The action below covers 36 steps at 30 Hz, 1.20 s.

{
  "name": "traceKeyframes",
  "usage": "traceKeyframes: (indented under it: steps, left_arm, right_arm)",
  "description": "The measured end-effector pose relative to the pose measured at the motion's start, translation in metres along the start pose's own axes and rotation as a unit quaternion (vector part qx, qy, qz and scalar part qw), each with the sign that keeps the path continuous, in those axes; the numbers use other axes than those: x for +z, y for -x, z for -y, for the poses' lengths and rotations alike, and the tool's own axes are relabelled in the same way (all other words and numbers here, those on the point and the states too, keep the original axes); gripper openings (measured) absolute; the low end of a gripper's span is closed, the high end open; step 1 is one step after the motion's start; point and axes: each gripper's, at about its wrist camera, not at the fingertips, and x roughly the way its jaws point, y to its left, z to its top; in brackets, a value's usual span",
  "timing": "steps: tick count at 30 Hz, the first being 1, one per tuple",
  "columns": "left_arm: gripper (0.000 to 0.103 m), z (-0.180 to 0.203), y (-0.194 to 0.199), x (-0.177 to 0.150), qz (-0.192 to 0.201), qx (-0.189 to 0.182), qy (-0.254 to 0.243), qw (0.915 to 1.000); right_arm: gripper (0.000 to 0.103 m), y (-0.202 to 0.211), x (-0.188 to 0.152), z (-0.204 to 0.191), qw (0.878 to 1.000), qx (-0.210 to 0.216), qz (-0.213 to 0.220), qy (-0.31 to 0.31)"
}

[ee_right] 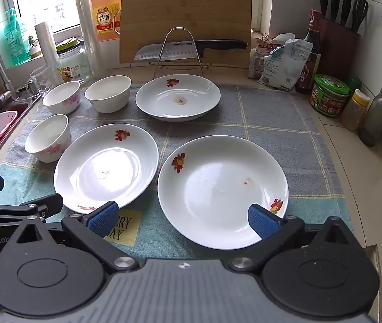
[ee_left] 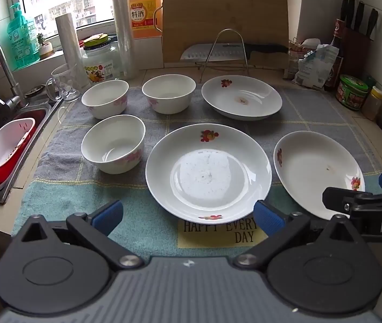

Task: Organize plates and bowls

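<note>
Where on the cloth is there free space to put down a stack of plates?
The widest bare patch of the cloth lies right of the far plate and behind the near right plate, before the jars. The left side is crowded: three bowls stand close beside the near left plate.

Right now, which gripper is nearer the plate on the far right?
Right. The right gripper hangs over that plate's near rim; the left gripper sits beside it, by the middle plate.
</note>
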Motion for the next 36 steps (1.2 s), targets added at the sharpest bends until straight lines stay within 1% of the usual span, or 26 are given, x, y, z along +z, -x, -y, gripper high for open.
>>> traceKeyframes:
  steps: [3, 5, 9, 36]
  left_arm:
    - [0.102, 0.0027, 0.0019, -0.0036, 0.003, 0.002, 0.0, 1.0]
    - [0.102, -0.0007, 0.0006, -0.0035, 0.003, -0.006, 0.007, 1.0]
    - [0.102, -0.0017, 0.0008, -0.0035, 0.001, -0.008, 0.01, 0.9999]
    - [0.102, -0.0041, 0.0089, 0.0001, 0.006, -0.013, 0.012, 0.9998]
  right_arm:
    - [0.103, -0.0005, -0.0027, -0.0017, 1.0, 0.004, -0.002, -0.002]
    - [0.103, 0.0009, -0.0012, 0.0015, 1.0, 0.009, -0.004, -0.006]
    - [0.103, 0.0026, 0.0003, -0.0017, 1.0, 0.003, -0.002, 0.0]
    - [0.103, 0.009, 0.0012, -0.0037, 1.0, 0.004, 0.009, 0.0]
